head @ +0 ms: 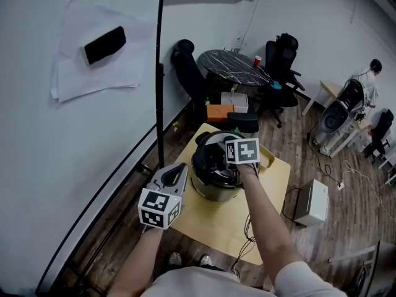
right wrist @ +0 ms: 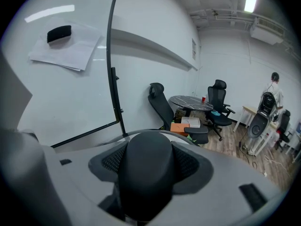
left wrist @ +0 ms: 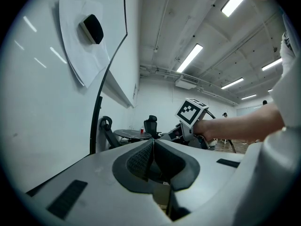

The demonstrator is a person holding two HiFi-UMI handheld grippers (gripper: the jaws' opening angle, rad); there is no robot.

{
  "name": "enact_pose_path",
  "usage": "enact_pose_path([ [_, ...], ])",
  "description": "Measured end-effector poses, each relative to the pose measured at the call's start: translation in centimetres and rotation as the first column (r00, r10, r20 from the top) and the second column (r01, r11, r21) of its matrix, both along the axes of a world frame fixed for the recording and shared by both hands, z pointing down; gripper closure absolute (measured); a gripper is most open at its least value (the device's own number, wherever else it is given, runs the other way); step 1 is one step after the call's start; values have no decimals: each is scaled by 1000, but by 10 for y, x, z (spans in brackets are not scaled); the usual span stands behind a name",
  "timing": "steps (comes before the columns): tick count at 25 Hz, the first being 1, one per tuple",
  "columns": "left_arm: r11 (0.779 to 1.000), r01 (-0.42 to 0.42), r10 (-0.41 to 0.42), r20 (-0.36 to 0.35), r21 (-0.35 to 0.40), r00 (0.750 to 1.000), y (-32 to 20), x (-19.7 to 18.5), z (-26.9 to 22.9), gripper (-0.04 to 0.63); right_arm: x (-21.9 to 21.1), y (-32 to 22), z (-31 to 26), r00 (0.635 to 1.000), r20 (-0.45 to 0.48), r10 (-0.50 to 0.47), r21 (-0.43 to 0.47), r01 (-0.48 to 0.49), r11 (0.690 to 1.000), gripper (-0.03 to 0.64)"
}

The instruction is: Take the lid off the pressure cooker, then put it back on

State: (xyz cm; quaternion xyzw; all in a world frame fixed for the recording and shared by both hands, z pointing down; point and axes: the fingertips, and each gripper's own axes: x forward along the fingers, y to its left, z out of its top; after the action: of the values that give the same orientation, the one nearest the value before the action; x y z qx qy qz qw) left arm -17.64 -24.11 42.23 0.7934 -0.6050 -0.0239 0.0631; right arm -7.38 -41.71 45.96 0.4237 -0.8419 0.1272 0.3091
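Right gripper (right wrist: 146,166) is clamped on the black handle (right wrist: 143,149) of the lid (head: 209,155); the handle fills the gap between the jaws. The lid sits on the cooker (head: 215,189), directly under this gripper, on the table (head: 213,221). I cannot tell whether the lid is locked or free. Left gripper (left wrist: 153,157) is closed on nothing, jaws meeting, held off to the left of the cooker and not touching it. Risks, as judged: the handle is rounded and smooth, so a twist may let the pads slip round it. With nothing bracing the pot, a twist or pull on a locked lid may turn or drag the whole cooker towards the table edge. A tilted lift may snag the lid on the rim. Contents: the cooker interior is hidden under the lid, so unknown. Beyond the right gripper, boxes (right wrist: 192,122) lie closed by a round table (right wrist: 188,100). On it, farther off, stands a red cup (right wrist: 203,98), contents not visible.
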Motion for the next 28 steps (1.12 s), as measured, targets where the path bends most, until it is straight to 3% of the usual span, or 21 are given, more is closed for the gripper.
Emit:
enact_pose_path([
  [9, 1000, 26, -26, 12, -11, 1000, -1, 5, 3, 580, -7, 2, 2, 987, -4, -159, -8, 159, 987, 334],
  [20, 999, 46, -45, 35, -16, 998, -4, 16, 2, 580, -16, 10, 5, 934, -3, -356, -19, 356, 934, 333],
  [28, 998, 63, -62, 45, -11, 997, -1, 19, -2, 580, -20, 13, 8, 902, -3, -431, -27, 431, 902, 331],
])
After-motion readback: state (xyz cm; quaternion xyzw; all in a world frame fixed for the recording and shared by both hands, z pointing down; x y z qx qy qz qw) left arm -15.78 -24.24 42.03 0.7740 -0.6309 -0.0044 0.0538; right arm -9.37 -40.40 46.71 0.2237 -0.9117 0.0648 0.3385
